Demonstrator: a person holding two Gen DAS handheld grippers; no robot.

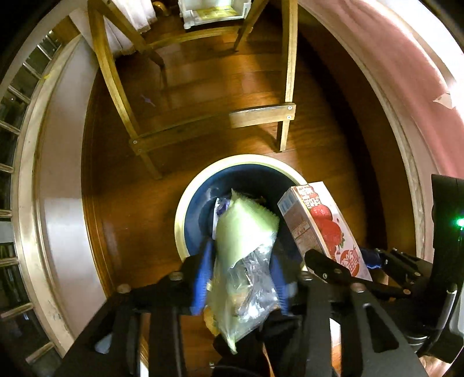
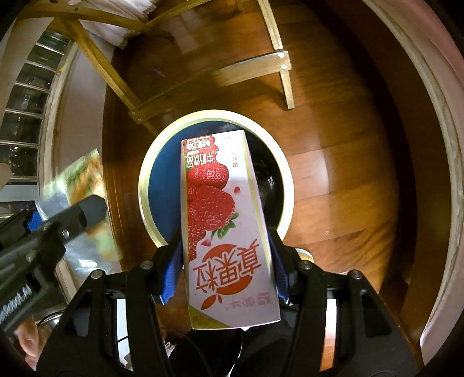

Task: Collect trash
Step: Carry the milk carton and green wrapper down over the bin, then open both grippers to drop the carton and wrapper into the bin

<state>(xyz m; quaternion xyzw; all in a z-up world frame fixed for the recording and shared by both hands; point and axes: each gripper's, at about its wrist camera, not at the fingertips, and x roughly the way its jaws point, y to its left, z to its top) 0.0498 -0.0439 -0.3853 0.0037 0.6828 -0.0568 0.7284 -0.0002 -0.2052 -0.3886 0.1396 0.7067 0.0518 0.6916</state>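
A round bin (image 1: 185,203) with a cream rim and a dark blue inside stands on the wood floor, with some trash lying in it. My left gripper (image 1: 240,252) points straight down over it. A pale green and clear snack bag (image 1: 243,232) hangs loose between its blue pads, which stand apart from it. My right gripper (image 2: 225,237) is shut on a pink strawberry milk carton (image 2: 223,217) above the bin (image 2: 145,174). The left wrist view shows the carton (image 1: 324,226) at the right. The bag (image 2: 84,179) appears blurred at the left of the right wrist view.
A wooden chair (image 1: 261,116) stands just beyond the bin, its legs and crossbars close to the rim. A pale wall base (image 1: 63,203) and a window grille run along the left, a pink wall (image 1: 406,72) along the right. A white box (image 1: 214,11) sits far back.
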